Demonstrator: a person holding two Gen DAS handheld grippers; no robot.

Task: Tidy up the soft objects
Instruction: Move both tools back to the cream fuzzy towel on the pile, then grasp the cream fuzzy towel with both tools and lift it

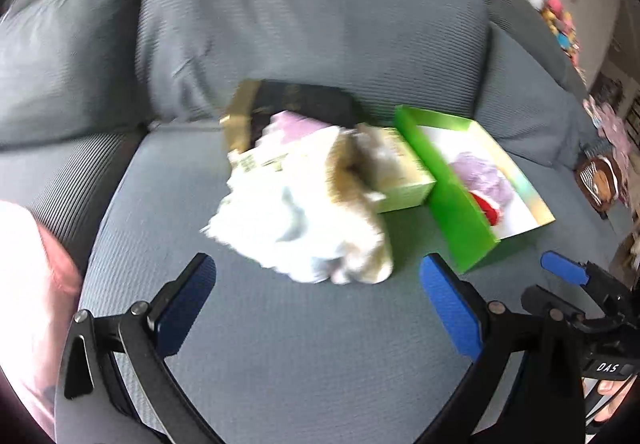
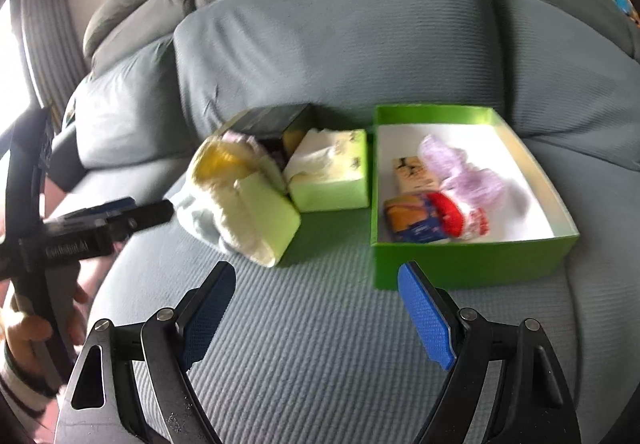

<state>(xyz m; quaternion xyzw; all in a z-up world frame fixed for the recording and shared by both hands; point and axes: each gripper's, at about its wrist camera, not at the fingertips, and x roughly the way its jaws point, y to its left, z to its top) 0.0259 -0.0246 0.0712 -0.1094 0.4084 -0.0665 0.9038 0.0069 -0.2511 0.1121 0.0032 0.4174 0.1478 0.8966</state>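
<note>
Soft pile: white and cream fabric bundle (image 1: 308, 219) lying on the sofa seat (image 1: 280, 344), just ahead of the left fingers and slightly toward their right one; ahead-left of the right fingers.
Green box (image 2: 460, 264): open, just beyond the right fingers' right tip; holds a lilac fabric piece (image 2: 468, 171), a red item and small packets.
Pale green box (image 2: 332, 187): between pile and green box, white cloth spilling from its top.
Dark box (image 1: 304, 99): behind the pile, against the back cushion.
Left gripper (image 1: 316, 308): fingers spread wide, nothing between them.
Right gripper (image 2: 316, 308): fingers spread wide, empty.
Step in hand, judged: approach to the pile for transfer to a box.
Handling advice: come down over the bundle's thickest fold, close on bunched cloth, lift clear before crossing the box wall.
Hard to make out: motion blur hides the pile's separate pieces; dark box contents unclear.
</note>
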